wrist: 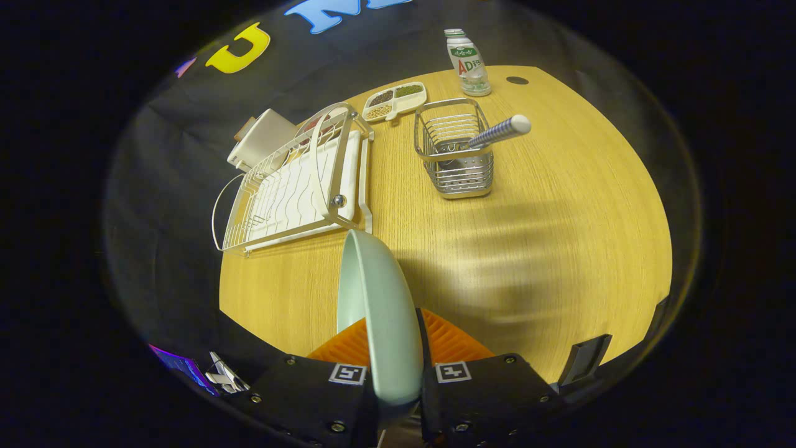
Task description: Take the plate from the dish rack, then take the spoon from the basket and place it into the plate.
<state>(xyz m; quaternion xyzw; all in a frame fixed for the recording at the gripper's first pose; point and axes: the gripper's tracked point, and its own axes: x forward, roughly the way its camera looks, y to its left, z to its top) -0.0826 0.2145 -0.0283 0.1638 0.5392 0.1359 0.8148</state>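
Note:
A pale green plate (379,311) stands on edge between the fingers of my gripper (395,348), which is shut on its rim and holds it above the wooden table (559,249). Beyond the plate to the left lies the white wire dish rack (298,183) on its drip tray. Straight ahead stands a metal wire basket (457,149). The spoon (497,132) leans in it, its striped handle pointing up and to the right.
A white divided dish (395,101) with grains sits behind the rack. A small bottle (468,62) stands at the table's far edge, beside a dark round hole (517,80). A white box-like object (261,140) lies behind the rack.

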